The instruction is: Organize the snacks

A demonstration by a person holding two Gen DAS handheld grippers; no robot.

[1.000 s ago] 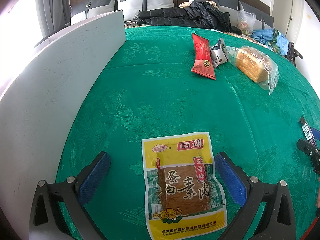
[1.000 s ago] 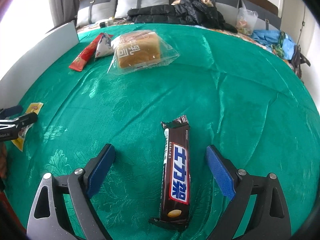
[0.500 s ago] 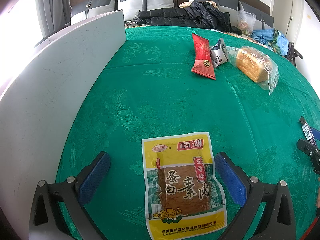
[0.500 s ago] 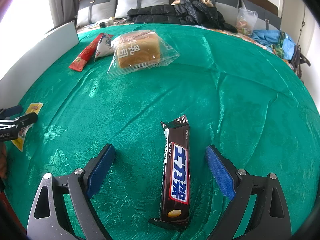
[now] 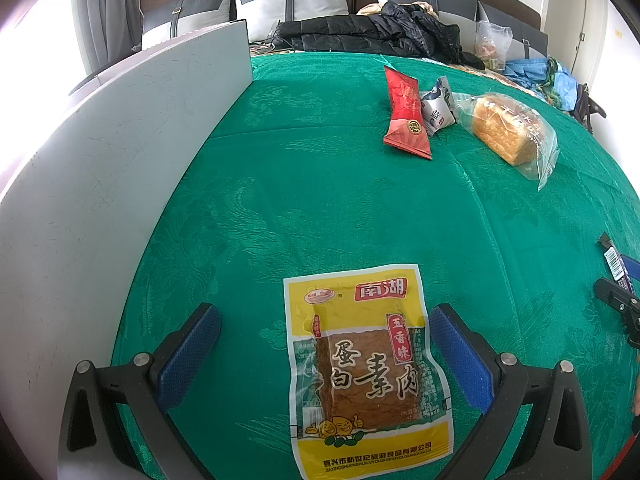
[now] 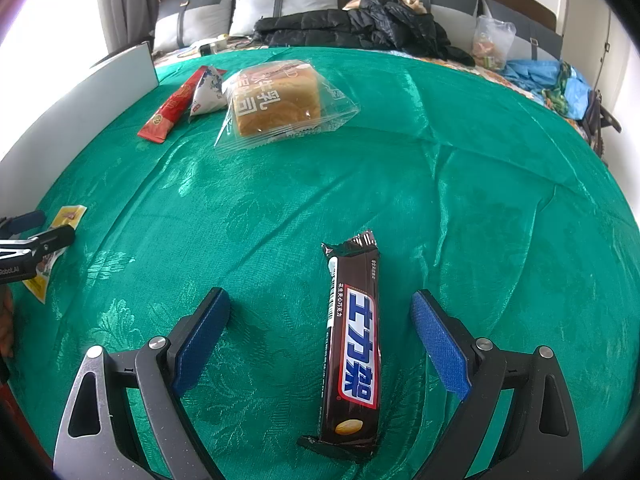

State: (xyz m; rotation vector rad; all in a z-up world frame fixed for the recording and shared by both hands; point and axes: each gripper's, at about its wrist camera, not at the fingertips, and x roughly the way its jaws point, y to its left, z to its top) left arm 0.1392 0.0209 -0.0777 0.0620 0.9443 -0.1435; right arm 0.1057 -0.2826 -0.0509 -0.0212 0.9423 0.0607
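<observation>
A yellow tofu snack pack (image 5: 364,368) lies flat on the green tablecloth (image 5: 328,200) between the blue pads of my open left gripper (image 5: 324,344). A brown chocolate bar (image 6: 352,348) lies between the pads of my open right gripper (image 6: 320,332). Farther back lie a red snack packet (image 5: 405,114), a small white packet (image 5: 436,108) and a bagged bread loaf (image 5: 508,132); these also show in the right wrist view, red packet (image 6: 172,108), white packet (image 6: 206,92), bread (image 6: 276,102). Neither gripper touches its snack.
A white board (image 5: 100,184) stands upright along the left edge of the table. Behind the table is a bed with grey pillows (image 5: 288,4), a black jacket (image 5: 368,34) and a blue bag (image 6: 548,80). The left gripper shows at the left edge of the right wrist view (image 6: 36,240).
</observation>
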